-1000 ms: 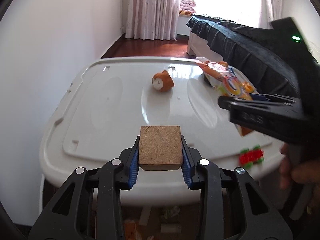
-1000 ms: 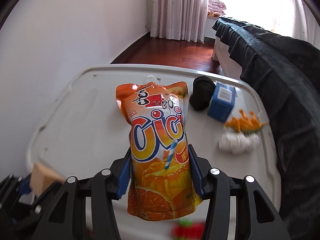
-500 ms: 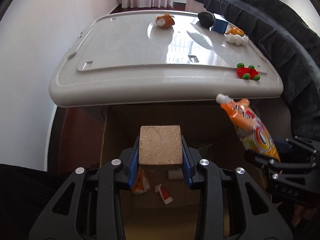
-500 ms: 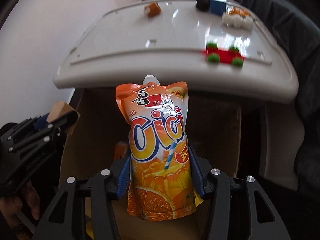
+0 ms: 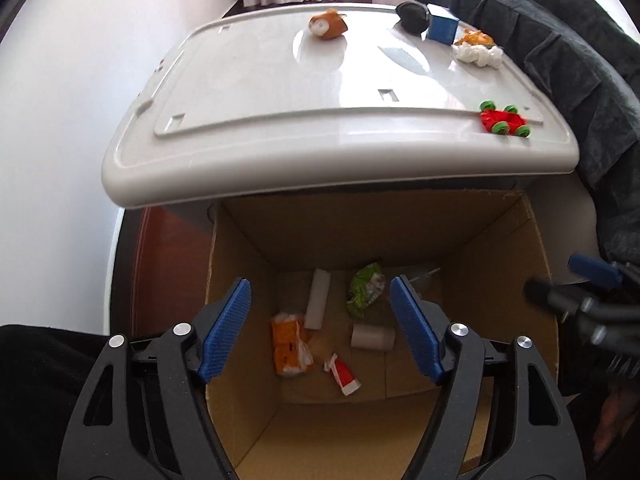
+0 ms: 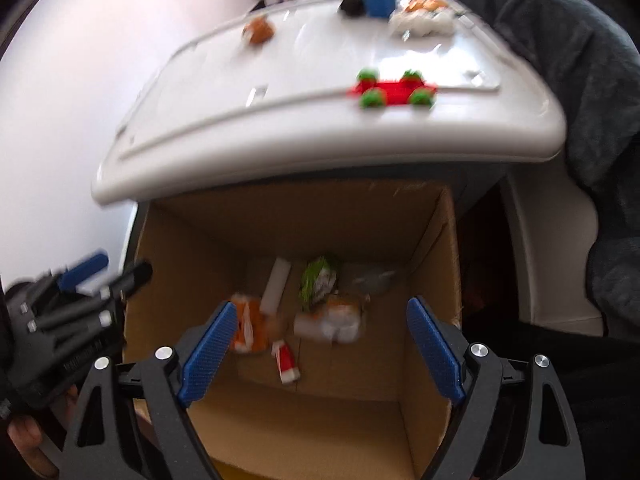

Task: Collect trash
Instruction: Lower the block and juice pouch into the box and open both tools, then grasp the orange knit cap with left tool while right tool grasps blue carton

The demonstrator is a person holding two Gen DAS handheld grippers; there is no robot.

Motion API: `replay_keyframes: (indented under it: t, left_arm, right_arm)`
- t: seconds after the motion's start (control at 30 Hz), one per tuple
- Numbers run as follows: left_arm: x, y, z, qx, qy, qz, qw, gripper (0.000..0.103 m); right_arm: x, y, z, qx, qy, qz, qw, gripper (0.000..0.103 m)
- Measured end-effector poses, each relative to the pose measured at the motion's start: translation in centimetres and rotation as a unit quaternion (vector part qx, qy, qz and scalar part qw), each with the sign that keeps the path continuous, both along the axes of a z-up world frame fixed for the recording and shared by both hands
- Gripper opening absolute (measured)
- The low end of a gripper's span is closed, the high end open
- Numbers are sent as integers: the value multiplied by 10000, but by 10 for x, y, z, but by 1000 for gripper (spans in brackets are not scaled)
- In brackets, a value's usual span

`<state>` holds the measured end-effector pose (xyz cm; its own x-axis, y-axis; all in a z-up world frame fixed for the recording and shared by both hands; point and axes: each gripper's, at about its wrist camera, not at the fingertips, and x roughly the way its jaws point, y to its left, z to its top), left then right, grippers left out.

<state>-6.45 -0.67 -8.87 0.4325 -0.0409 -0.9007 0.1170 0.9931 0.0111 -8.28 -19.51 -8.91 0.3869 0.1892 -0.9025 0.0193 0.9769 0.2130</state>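
Both grippers hang open and empty over an open cardboard box (image 5: pixel 256 240) (image 6: pixel 180 232) that stands under the front edge of a white plastic lid (image 5: pixel 280 92) (image 6: pixel 280 120). My left gripper (image 5: pixel 320 328) is over the box's left part, my right gripper (image 6: pixel 322 350) over its middle. On the box floor lie several pieces of trash: an orange wrapper (image 5: pixel 290 346), a white tube (image 5: pixel 318 298), a green wrapper (image 5: pixel 366 288), a white roll (image 5: pixel 372 336) and a red-white packet (image 5: pixel 344 374). The orange drink pouch (image 6: pixel 340 316) shows blurred among them.
On the white lid sit a red toy car with green wheels (image 5: pixel 504 120) (image 6: pixel 394 90), an orange toy (image 5: pixel 328 24), a black object (image 5: pixel 412 16), a blue box (image 5: pixel 442 26) and a white-orange crumpled piece (image 5: pixel 478 50). A dark blanket (image 5: pixel 560 40) lies along the right; a white wall (image 5: pixel 60 100) on the left.
Both grippers have opened. The wooden block has left my left gripper and the orange drink pouch has left my right gripper. Both views now look down into the box.
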Motion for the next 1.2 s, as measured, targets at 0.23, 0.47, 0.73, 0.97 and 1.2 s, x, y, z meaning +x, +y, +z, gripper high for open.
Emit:
replay_keyframes:
  t: [0.23,0.47,0.73,0.97,1.2]
  left_arm:
    - [6,7,20,-235,-416,118,9988,72]
    - [18,3,30,-170,-640,102,9978,72]
    - [43,6,39,-312,-725,204,9967,72]
    - [71,-3,49,-317,-922,209,9950,72]
    - [109,-12,55,-303,-1076,172,9936,72]
  right_arm:
    - [12,-14,41,-400,-836,-151,9956,91]
    - [45,-18,51,-414,-1005,-153,9940,92]
    - [94,-25,70,-568,-1318,-203,9894,92]
    - [198,-68,61,-912,-1391,-672,9838,92]
    - [274,-91,42,-1385,-1328,-647,9793,92]
